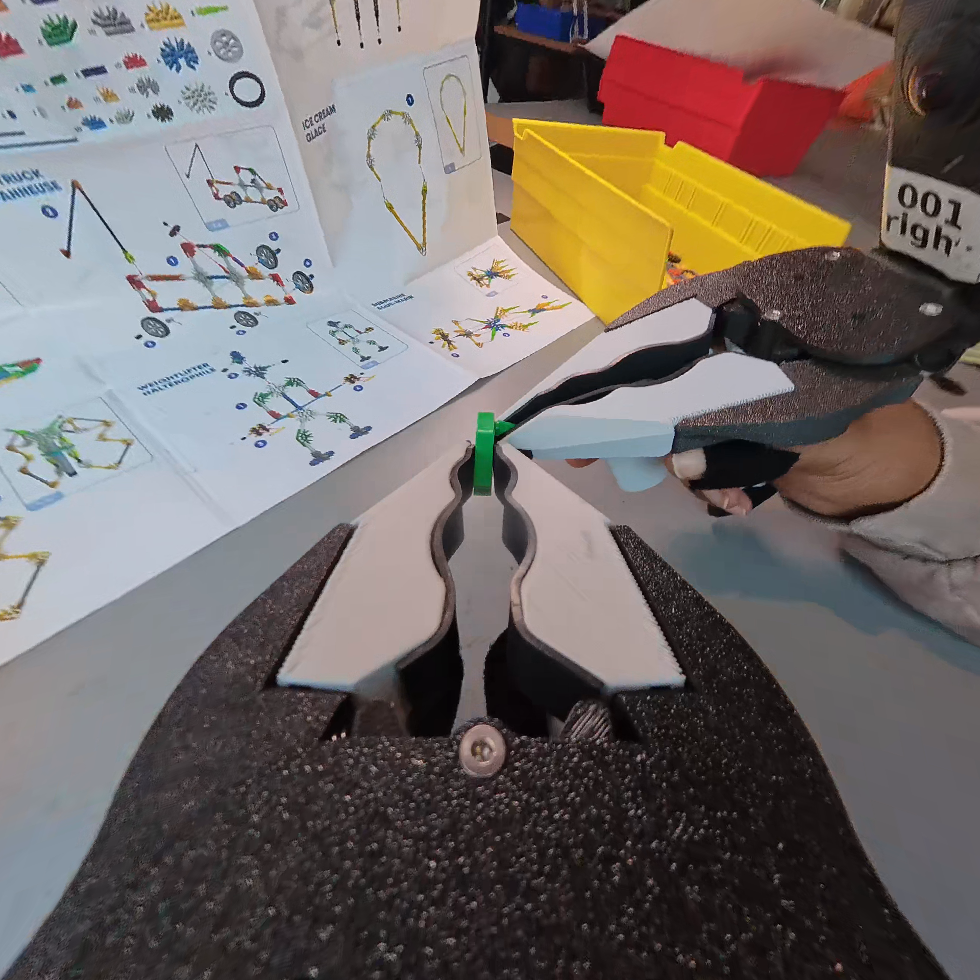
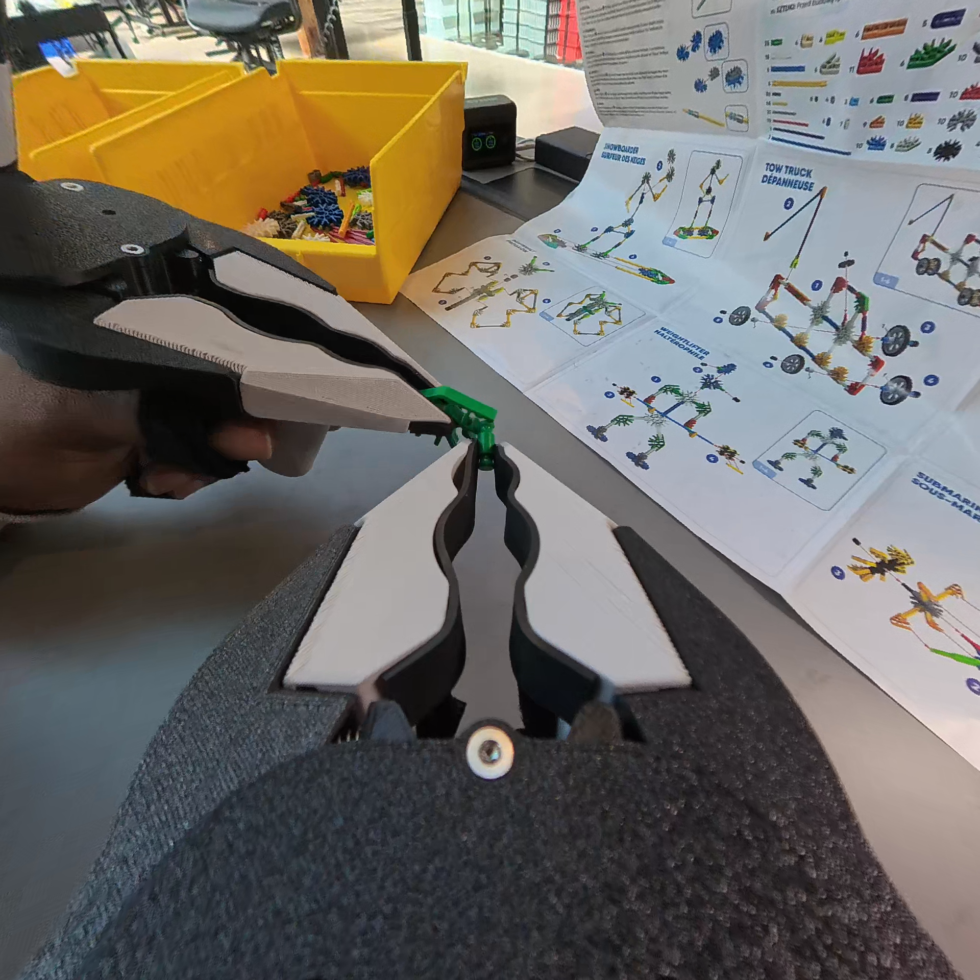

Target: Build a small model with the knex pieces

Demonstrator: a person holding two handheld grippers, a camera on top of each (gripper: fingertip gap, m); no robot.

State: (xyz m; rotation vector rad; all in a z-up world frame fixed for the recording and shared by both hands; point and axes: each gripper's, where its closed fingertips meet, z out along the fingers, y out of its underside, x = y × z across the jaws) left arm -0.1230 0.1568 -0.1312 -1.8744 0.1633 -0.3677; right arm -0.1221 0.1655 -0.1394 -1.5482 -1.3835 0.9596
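In the left wrist view, the left hand-held gripper is clamped at its very tips on a green connector piece, which stands on edge between the two fingers like a thin disc. Pinching it so far forward leaves its right side exposed, and that side meets the right hand-held gripper, which comes in from the right, level with the left tips. Its jaws are closed on a short green rod whose end touches the connector's flank. A hand in a fingerless black glove grips the right tool from beneath. Beyond the left tips and to their left, a folded instruction sheet lies on the grey counter and leans up behind. Ahead and to the right stand a yellow bin and, farther off, a red bin.

In the right wrist view, the right hand-held gripper pinches the rod end-on at its tips, so the rod points straight ahead. Directly in front of those tips, the connector sits flat-faced, held from the left by the left hand-held gripper, its jaws shut on the piece's far edge. Rod and connector touch just above the right tips; whether the rod is seated in a slot cannot be told. Ahead and left, the yellow bin holds a loose heap of rods and connectors. The instruction sheet spreads to the right of the tips.
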